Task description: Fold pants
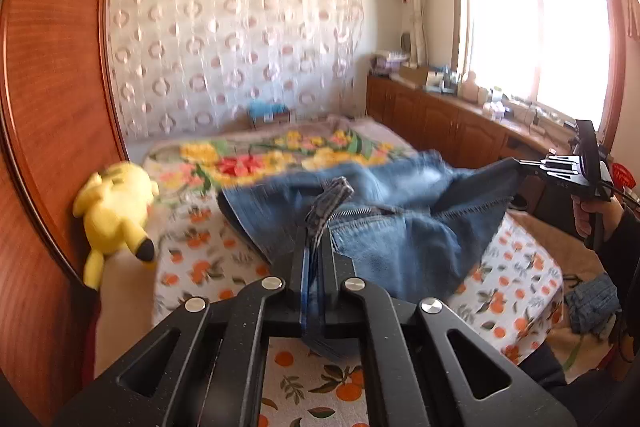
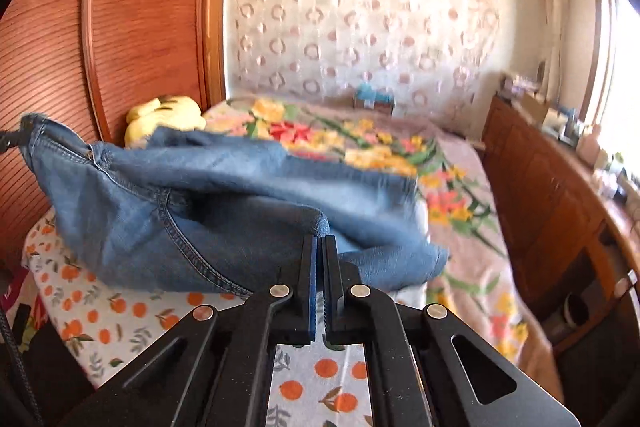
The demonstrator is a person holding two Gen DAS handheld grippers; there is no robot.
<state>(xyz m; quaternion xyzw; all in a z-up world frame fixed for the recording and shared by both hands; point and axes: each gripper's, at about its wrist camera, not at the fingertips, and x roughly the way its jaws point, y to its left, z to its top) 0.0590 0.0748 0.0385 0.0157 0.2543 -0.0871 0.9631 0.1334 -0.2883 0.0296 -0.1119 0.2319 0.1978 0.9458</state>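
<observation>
A pair of blue denim pants (image 1: 384, 215) was held lifted above a bed covered with a white sheet printed with oranges (image 1: 200, 267). The black left gripper (image 1: 314, 251) was seen clamped tight on a bunched fold of the denim beside the zip, its jaws closed on the cloth. The black right gripper (image 2: 319, 247) was likewise closed on another edge of the pants, the fabric pinched between its jaws; in the left wrist view it (image 1: 524, 163) appeared at the far right, held by a person's hand (image 1: 588, 215), with the denim stretched between the two grippers. Most of the pants sagged between the grips, blurred. A yellow plush toy (image 1: 116, 211) lay at the bed's left edge against a reddish wooden headboard (image 1: 52, 87). A flowered blanket (image 1: 280, 155) was spread further up the bed, beyond the pants.
</observation>
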